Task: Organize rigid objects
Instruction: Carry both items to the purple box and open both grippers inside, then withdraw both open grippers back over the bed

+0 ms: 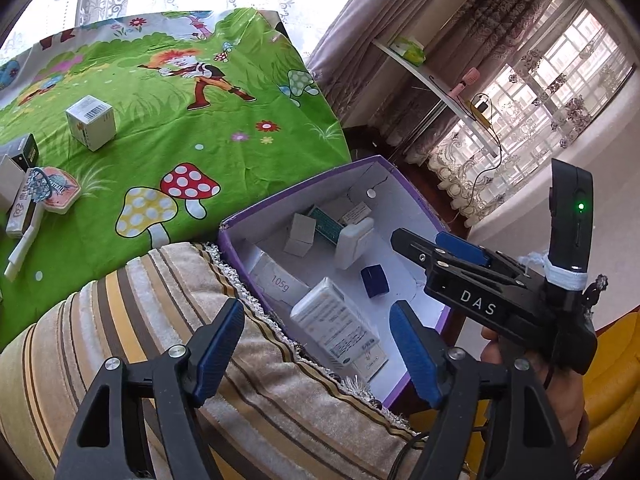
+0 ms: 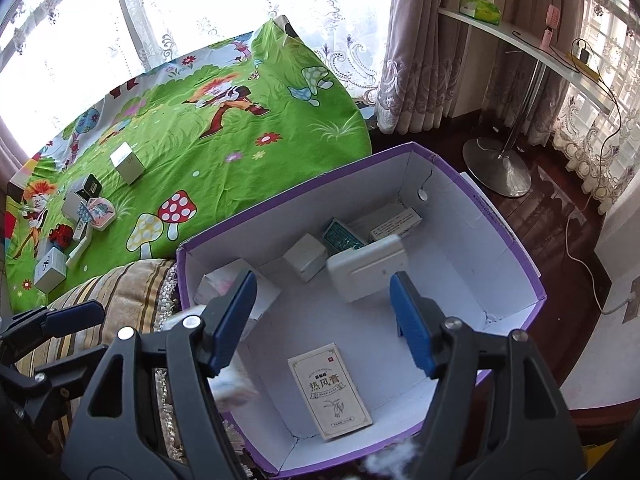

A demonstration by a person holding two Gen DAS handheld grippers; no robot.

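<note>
The purple-rimmed white box [image 2: 500,236] holds several small cartons, its right half bare. Both grippers' jaws hang released above it: left gripper [image 1: 320,344], right gripper [image 2: 324,316]

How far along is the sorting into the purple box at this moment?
Partly done. Several packages already lie inside the purple box, including a beige carton. Nothing is in hand: the left gripper and right gripper both stand open above it. Left: a white cube box and other items on the green cloth.
</note>
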